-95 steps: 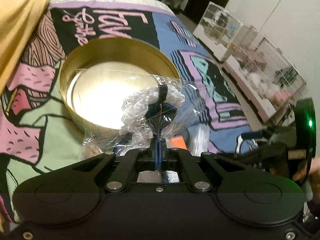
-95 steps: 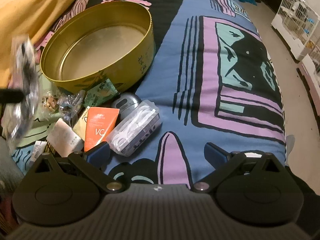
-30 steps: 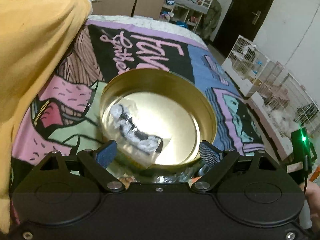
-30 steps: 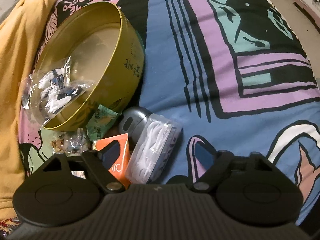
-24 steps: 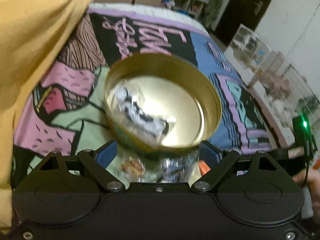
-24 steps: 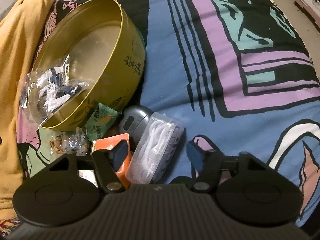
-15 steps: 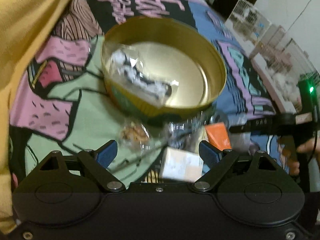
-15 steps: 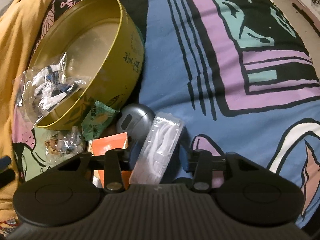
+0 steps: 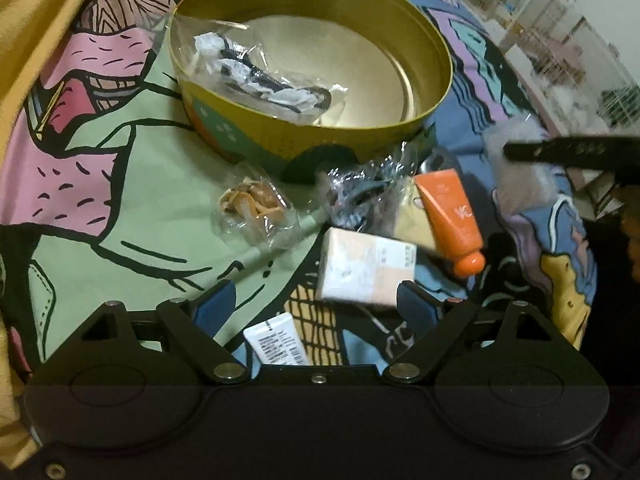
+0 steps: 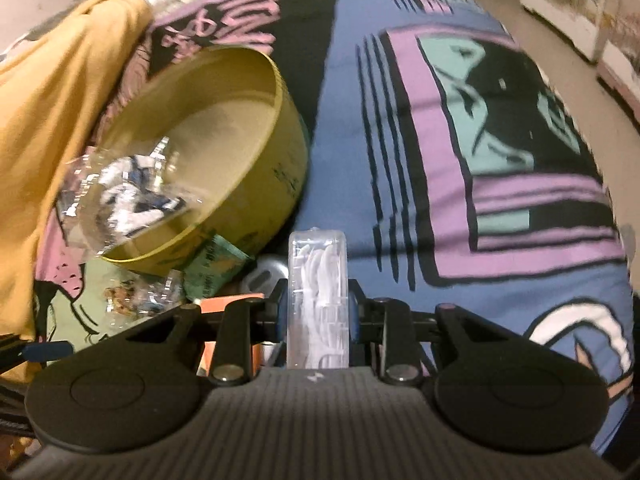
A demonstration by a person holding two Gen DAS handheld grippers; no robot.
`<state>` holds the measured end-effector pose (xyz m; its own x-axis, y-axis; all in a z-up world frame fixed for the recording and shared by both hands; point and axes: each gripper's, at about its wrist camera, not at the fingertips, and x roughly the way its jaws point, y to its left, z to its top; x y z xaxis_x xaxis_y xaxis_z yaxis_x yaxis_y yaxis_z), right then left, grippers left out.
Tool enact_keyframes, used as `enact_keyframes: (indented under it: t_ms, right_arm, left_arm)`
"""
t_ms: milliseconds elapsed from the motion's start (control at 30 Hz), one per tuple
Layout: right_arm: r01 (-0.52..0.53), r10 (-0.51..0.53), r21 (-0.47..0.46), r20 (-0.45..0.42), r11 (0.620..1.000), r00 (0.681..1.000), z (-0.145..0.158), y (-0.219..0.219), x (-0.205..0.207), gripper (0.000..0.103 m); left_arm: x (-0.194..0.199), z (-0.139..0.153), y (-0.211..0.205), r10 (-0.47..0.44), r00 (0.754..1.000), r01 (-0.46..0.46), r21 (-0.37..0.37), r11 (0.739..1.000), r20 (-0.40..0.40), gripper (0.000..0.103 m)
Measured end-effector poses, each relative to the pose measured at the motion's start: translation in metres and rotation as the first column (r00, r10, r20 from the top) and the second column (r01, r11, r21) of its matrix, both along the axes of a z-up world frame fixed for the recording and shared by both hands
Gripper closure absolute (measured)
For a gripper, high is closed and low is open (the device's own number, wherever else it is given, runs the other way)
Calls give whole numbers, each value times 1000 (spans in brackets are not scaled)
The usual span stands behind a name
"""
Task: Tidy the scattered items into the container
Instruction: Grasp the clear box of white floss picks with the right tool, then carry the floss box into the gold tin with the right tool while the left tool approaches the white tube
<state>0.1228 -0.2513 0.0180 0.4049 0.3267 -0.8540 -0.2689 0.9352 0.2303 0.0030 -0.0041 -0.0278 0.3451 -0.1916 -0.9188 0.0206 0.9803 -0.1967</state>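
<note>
A round gold tin (image 9: 436,92) (image 10: 280,168) sits on a patterned bedspread, with a clear bag of white and dark items (image 9: 260,76) (image 10: 124,192) draped over its near rim. My right gripper (image 10: 318,308) is shut on a clear plastic box of white floss picks (image 10: 318,280), lifted off the bed. My left gripper (image 9: 314,308) is open above a pale cardboard box (image 9: 366,272) and a white tube (image 9: 276,344). Also loose by the tin: an orange tube (image 9: 450,216), a clear packet of brown bits (image 9: 252,204), a crinkled clear wrapper (image 9: 360,192).
A green sachet (image 10: 212,268) and a grey rounded case (image 10: 262,276) lie against the tin's wall. A yellow blanket (image 10: 52,112) is heaped at the left. The right gripper's dark arm (image 9: 572,156) crosses the left wrist view at right. White wire cages (image 9: 560,32) stand on the floor beyond.
My right gripper closed on the floss pick box and lifted it off the bed. My left gripper tilted down from over the tin toward the loose items in front of it, staying open.
</note>
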Motion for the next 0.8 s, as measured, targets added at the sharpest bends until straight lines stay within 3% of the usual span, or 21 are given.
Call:
enact_keyframes:
  t_ms: [133, 367, 800]
  right_arm:
    - [-51, 52, -8, 85, 999, 995, 19, 6, -12, 72]
    - [-111, 107, 19, 157, 994, 982, 53, 14, -19, 72]
    - [-191, 173, 54, 243, 980, 955, 98, 25, -21, 72]
  left_arm:
    - [0, -3, 2, 0, 1000, -1, -18, 1000, -21, 16]
    - [-2, -15, -1, -15, 997, 14, -21, 1000, -73, 17]
    - [-3, -31, 6, 13, 990, -21, -59, 998, -143, 19]
